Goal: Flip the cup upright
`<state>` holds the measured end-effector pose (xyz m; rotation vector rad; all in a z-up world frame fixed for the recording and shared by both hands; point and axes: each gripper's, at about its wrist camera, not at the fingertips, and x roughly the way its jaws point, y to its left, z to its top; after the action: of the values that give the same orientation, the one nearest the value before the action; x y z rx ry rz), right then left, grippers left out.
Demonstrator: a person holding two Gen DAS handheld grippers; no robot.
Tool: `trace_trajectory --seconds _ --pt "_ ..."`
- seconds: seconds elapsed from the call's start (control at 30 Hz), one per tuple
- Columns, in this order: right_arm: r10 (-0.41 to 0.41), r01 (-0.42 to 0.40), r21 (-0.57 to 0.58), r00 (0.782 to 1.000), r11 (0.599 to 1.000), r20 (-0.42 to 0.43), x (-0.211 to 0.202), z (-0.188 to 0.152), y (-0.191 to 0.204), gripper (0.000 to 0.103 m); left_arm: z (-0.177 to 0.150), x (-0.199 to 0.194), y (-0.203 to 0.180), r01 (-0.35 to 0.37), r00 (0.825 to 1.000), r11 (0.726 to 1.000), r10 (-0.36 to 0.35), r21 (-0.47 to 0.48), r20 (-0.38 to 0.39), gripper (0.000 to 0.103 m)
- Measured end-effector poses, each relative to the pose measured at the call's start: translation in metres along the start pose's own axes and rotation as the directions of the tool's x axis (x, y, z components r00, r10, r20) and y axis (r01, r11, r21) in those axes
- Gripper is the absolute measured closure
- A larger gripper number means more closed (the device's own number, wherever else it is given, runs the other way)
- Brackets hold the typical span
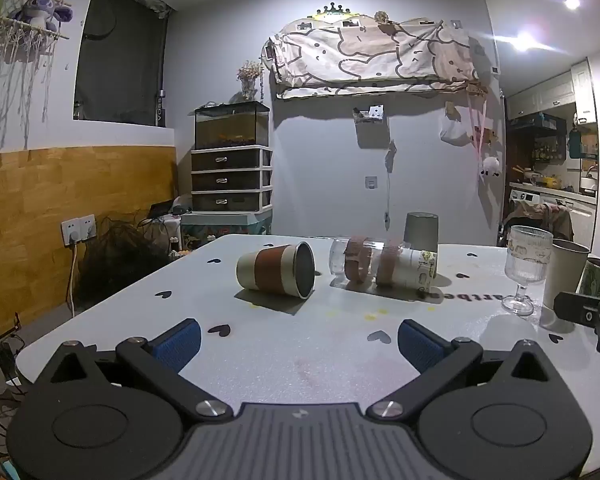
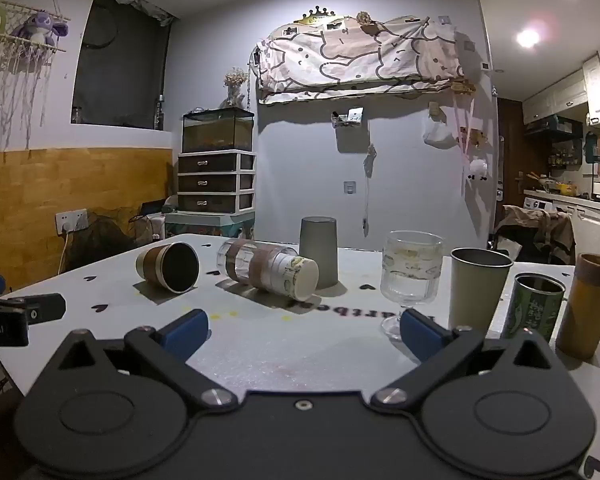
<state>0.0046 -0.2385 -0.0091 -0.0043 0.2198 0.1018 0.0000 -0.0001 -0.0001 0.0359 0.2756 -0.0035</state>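
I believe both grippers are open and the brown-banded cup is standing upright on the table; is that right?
Not quite: the brown-banded cup lies on its side, mouth towards the cameras, as the left wrist view shows. The left gripper and right gripper are open, and the cup is on the table.

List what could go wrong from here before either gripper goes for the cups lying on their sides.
1. The brown-banded cup lies on its side and may roll when the open left gripper nudges it.
2. The clear tumbler lies right beside the inverted grey cup; lifting it could knock that over.
3. The stemmed glass stands just ahead of the right gripper; a sideways swing might tip it.
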Motion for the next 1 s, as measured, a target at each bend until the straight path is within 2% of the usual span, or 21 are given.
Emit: trace_trajectory --seconds 1.0 --pt "-0.001 0.001 0.005 1.0 1.0 0.002 -0.0019 -0.0017 -0.0019 0.0 0.0 0.0 0.0 0.001 1.0 1.0 -0.001 -0.002 -0.002 0.0"
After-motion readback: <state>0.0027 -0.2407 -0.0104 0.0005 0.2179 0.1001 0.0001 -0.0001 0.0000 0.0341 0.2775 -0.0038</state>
